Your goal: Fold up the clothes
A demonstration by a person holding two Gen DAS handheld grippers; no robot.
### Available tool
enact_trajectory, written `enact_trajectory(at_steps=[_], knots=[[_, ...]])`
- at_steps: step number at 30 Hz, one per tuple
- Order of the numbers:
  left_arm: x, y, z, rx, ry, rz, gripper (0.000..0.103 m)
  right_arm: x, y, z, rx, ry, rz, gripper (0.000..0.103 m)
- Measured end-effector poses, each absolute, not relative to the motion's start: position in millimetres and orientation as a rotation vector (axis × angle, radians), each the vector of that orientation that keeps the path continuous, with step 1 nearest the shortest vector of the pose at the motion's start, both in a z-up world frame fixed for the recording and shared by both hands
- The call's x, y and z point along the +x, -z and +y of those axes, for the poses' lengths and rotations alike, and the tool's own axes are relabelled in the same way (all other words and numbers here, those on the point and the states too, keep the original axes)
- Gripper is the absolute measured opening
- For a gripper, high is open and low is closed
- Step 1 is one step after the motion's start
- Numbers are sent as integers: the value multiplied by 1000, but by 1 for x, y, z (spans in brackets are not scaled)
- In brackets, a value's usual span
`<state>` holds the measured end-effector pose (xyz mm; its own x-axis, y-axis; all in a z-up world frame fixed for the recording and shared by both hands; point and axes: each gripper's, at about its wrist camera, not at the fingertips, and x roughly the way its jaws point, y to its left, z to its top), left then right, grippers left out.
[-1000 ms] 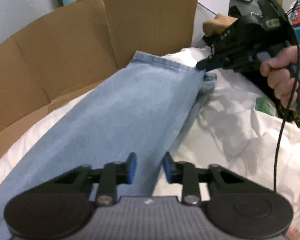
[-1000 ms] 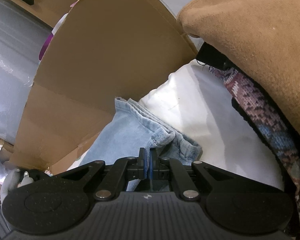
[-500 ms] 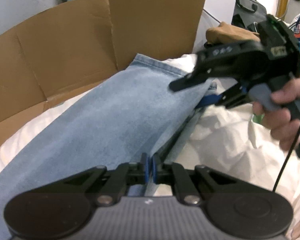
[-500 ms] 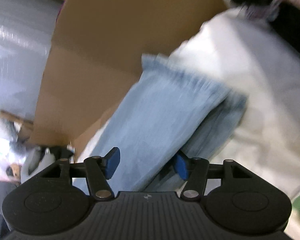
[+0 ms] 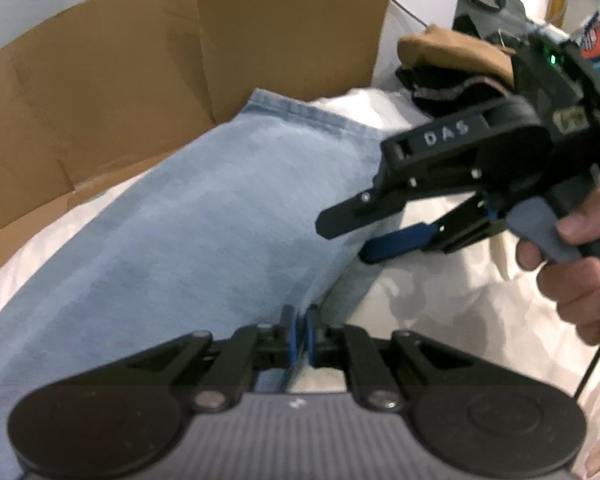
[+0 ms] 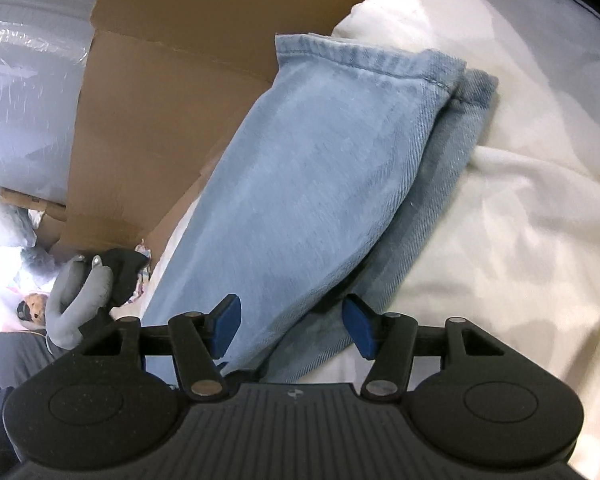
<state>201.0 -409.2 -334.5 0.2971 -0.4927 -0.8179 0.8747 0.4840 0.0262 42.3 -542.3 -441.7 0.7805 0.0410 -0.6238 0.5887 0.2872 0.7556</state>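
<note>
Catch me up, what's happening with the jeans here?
A person with a handheld tool in each hand is folding light blue jeans on a white sheet, one leg laid over the other. The left tool is nearly shut, apparently pinching the denim edge right in front of it. The right tool is open, hovering over the legs partway down from the hems and gripping nothing. A cardboard box stands behind.

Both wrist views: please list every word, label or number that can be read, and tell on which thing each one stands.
"DAS": white letters on the upper black finger of the right gripper, seen in the left wrist view.
Small yellowish label on the same gripper's body: handwritten marks, too blurred to read.
Small white logo mark on the gripper body in the right wrist view: a symbol, no letters.
Jeans, cardboard: no text visible.
</note>
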Motion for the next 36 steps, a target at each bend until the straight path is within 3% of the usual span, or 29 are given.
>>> enact_trajectory(at_steps=[3, 8, 23, 26, 30, 36], knots=[[192, 343, -412, 592, 962, 831, 19, 40, 442, -539, 1246, 402, 608, 61], [187, 343, -406, 599, 955, 839, 51, 33, 437, -537, 1251, 410, 606, 62], [191, 290, -317, 518, 839, 886, 68, 28, 413, -515, 1177, 380, 630, 61], [193, 286, -293, 512, 788, 894, 75, 29, 412, -512, 1168, 368, 634, 54], [193, 289, -261, 482, 691, 917, 76, 33, 411, -507, 1153, 339, 657, 42], [188, 307, -243, 495, 635, 936, 78, 41, 409, -495, 1100, 314, 692, 42]])
